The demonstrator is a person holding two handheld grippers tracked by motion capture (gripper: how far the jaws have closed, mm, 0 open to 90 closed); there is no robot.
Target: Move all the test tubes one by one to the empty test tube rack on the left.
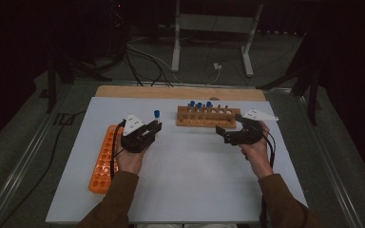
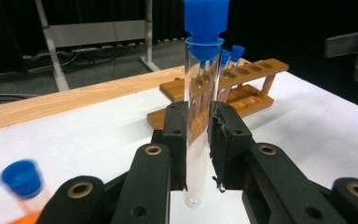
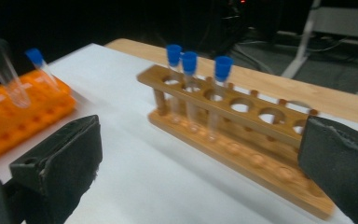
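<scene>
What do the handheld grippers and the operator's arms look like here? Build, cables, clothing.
Both the left gripper and the right gripper are matte black linkage frames with brass-coloured pivot rivets and dark padded jaws. Each carries a grey three-cornered plate on top and trails a black cable. The person wears brown long sleeves.

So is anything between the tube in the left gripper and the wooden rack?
Nothing visible. The left gripper holds the capped tube upright, and only bare white table lies between it and the wooden rack, whose right-hand holes stand empty.
</scene>
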